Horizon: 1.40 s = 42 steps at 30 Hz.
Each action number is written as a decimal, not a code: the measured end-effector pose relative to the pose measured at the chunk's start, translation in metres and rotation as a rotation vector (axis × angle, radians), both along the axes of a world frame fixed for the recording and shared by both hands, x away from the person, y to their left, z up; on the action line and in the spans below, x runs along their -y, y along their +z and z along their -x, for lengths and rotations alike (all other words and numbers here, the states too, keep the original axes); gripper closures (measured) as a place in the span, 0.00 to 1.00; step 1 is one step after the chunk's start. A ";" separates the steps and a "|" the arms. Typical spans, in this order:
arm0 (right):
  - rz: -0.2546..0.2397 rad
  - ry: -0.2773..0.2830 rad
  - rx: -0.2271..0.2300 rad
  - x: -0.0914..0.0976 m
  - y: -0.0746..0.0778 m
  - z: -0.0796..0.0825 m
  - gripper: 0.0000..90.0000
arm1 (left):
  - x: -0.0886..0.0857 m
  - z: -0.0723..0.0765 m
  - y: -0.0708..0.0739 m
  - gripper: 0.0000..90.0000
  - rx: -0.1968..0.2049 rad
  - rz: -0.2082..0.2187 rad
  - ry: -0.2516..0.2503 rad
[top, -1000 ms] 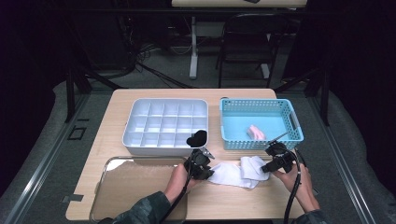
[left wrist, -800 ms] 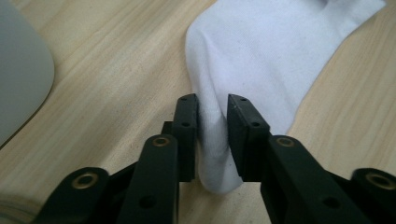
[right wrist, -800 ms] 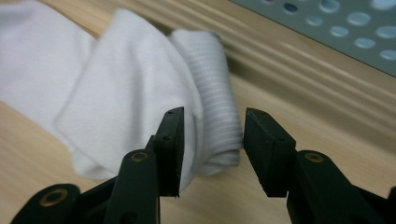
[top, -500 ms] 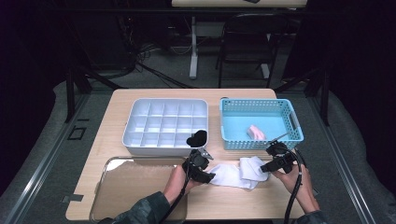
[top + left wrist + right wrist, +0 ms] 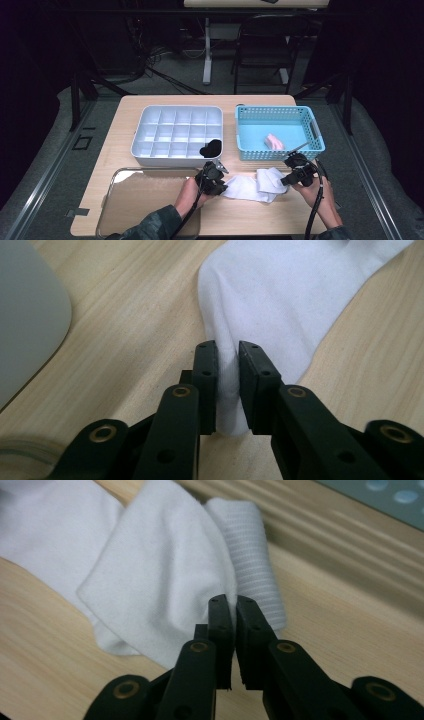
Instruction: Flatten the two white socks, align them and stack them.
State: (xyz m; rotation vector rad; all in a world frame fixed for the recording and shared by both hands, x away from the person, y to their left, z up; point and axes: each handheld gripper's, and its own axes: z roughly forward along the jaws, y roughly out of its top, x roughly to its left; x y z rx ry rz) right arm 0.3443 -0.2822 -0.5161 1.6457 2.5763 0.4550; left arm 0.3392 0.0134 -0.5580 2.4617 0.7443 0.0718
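White sock (image 5: 252, 185): flat on desk (image 5: 125, 130), just in front of blue basket (image 5: 240, 134), partly folded at right end.
Left gripper (image 5: 212, 181): fingers (image 5: 207, 375) have just been closing, now pinching sock's left end.
Right gripper (image 5: 296, 172): fingers (image 5: 222, 625) have just been closing, now clamped on folded edge beside ribbed cuff (image 5: 250, 555).
Handling advice: keep both pinches firm, lift evenly, bring ends together without dragging.
High view: basket holds pink item (image 5: 274, 141); black item (image 5: 211, 148) in grey divided tray (image 5: 177, 136); mirror tray (image 5: 145, 200) left of sock.
Gripper views: grip detail, cuff ribbing.
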 end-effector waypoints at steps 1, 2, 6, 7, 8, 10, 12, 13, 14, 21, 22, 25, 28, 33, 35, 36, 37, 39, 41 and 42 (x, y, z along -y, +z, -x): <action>-0.019 -0.012 0.012 0.000 0.003 0.001 0.97 | 0.000 0.000 0.000 0.89 -0.001 0.000 -0.002; -0.020 -0.015 0.024 0.001 0.007 0.002 0.97 | 0.000 0.000 0.000 0.89 0.000 0.001 -0.001; -0.095 -0.001 0.058 0.000 0.019 0.006 0.97 | 0.000 0.000 -0.001 0.90 -0.008 0.001 -0.002; -0.125 -0.002 0.070 -0.001 0.021 0.007 0.97 | 0.000 0.000 -0.001 0.90 -0.009 0.002 0.002; -0.159 -0.002 0.076 -0.002 0.024 0.008 0.97 | 0.001 -0.001 -0.001 0.89 -0.009 -0.003 0.002; -0.197 0.011 0.092 -0.006 0.027 0.010 0.97 | 0.001 -0.001 -0.002 0.89 -0.011 -0.006 0.005; -0.227 0.027 0.103 -0.011 0.029 0.011 0.97 | 0.002 -0.001 -0.002 0.88 -0.013 -0.010 0.005; -0.235 0.038 0.103 -0.015 0.029 0.012 0.97 | 0.002 -0.002 -0.002 0.87 -0.014 -0.012 0.003; -0.243 0.044 0.104 -0.018 0.030 0.012 0.97 | 0.002 -0.002 -0.002 0.85 -0.016 -0.014 0.004; -0.260 0.091 0.097 -0.042 0.024 0.010 0.97 | 0.001 -0.003 -0.001 0.75 -0.021 -0.019 0.007; -0.256 0.096 0.100 -0.046 0.023 0.009 0.97 | 0.001 -0.003 0.000 0.74 -0.028 -0.016 0.007; -0.244 0.109 0.099 -0.054 0.017 0.007 0.97 | 0.000 -0.002 0.005 0.68 -0.022 -0.006 0.008; -0.244 0.126 0.081 -0.061 0.008 0.004 0.94 | -0.001 -0.001 0.010 0.63 -0.020 0.016 0.005; -0.288 0.146 0.082 -0.066 0.005 0.003 0.85 | 0.001 0.001 0.016 0.58 -0.022 0.049 -0.014; -0.318 0.147 0.082 -0.067 0.006 0.004 0.83 | 0.003 0.001 0.017 0.55 -0.021 0.059 -0.018; -0.318 0.155 0.079 -0.066 0.006 0.004 0.81 | 0.003 0.001 0.018 0.54 -0.023 0.060 -0.021; -0.324 0.156 0.079 -0.065 0.006 0.003 0.80 | 0.004 0.001 0.018 0.53 -0.027 0.070 -0.016; -0.343 0.159 0.077 -0.062 0.007 0.002 0.78 | 0.005 -0.001 0.019 0.52 -0.035 0.085 -0.023; -0.366 0.160 0.073 -0.061 0.007 0.002 0.77 | 0.007 -0.001 0.021 0.51 -0.041 0.097 -0.026; -0.380 0.167 0.067 -0.061 0.006 0.002 0.77 | 0.008 -0.001 0.021 0.51 -0.041 0.100 -0.029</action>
